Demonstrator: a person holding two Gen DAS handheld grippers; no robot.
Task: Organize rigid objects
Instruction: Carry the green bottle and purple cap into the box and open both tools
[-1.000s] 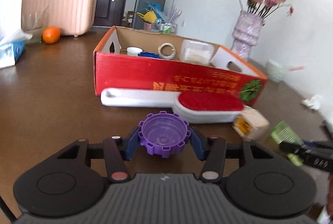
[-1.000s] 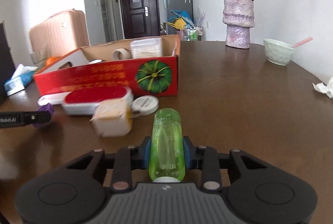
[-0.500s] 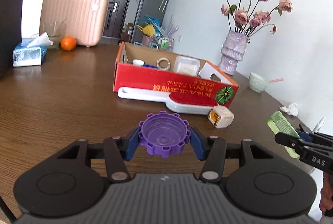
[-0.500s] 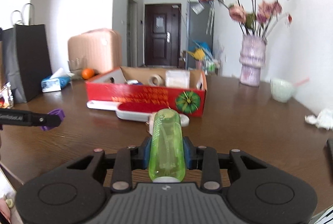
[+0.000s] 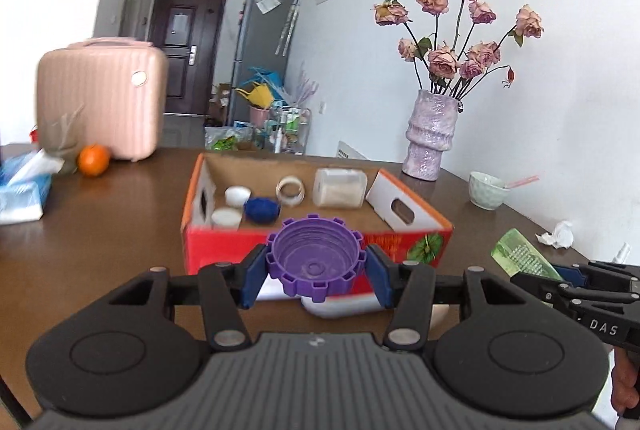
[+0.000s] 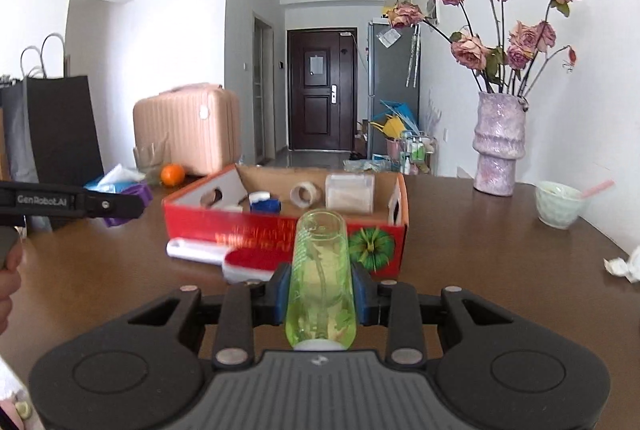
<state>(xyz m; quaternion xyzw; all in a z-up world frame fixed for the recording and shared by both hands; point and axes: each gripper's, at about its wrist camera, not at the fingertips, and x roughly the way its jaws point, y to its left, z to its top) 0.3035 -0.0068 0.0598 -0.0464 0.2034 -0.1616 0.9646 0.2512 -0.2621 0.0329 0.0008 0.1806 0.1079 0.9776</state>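
Note:
My left gripper (image 5: 316, 276) is shut on a purple ridged cap (image 5: 315, 258) and holds it in the air just in front of the red cardboard box (image 5: 392, 244). My right gripper (image 6: 320, 290) is shut on a clear green bottle (image 6: 320, 274), also raised before the box (image 6: 260, 228). The box holds white lids (image 5: 237, 195), a blue lid (image 5: 261, 208), a tape roll (image 5: 291, 191) and a clear container (image 5: 340, 188). A red and white lint brush (image 6: 240, 264) lies on the table against the box front.
A pink vase of roses (image 5: 430, 138), a green bowl (image 5: 488, 190) and crumpled tissue (image 5: 558, 235) are to the right. A pink suitcase (image 5: 100, 96), an orange (image 5: 93, 159) and a tissue pack (image 5: 22, 190) are to the left. A black bag (image 6: 56, 126) stands far left.
Both grippers have risen and tilted up from the table, each still holding its object. The box interior now shows from above; the lint brush and small items on the table have dropped low or out of view.

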